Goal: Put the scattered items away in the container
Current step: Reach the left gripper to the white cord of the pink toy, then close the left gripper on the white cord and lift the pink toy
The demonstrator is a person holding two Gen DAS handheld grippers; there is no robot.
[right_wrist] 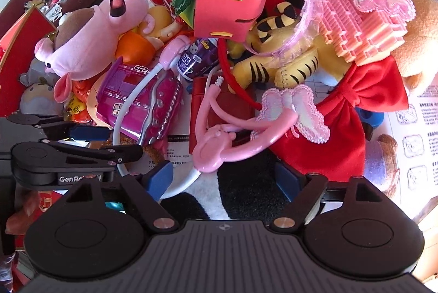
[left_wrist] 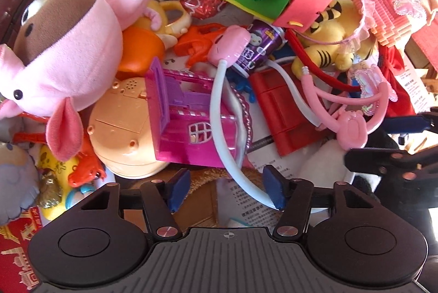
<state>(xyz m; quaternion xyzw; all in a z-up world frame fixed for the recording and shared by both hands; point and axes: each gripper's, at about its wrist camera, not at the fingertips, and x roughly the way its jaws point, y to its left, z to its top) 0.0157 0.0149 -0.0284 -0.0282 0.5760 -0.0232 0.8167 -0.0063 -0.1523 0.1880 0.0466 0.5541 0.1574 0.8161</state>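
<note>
Both grippers, left (left_wrist: 226, 190) and right (right_wrist: 227, 179), hover with fingers spread wide and empty above a toy pile, where a pink plush pig (left_wrist: 63, 52) lies beside a magenta toy house (left_wrist: 191, 126).

left wrist view: sits behind left gripper (left_wrist: 227, 190), faces steeply down onto toy heap, very near. right wrist view: same setup behind right gripper (right_wrist: 224, 179), steeply down, close, standing further right. overlap large — both show pink pig plush (left_wrist: 63, 46) (right_wrist: 82, 46), magenta toy house (left_wrist: 191, 126) (right_wrist: 137, 104), purple can (left_wrist: 260, 49) (right_wrist: 198, 57), tiger plush (left_wrist: 328, 46) (right_wrist: 284, 57). each view catches other gripper at edge — right gripper (left_wrist: 397, 159) at right, left gripper (right_wrist: 68, 145) at left.
</note>
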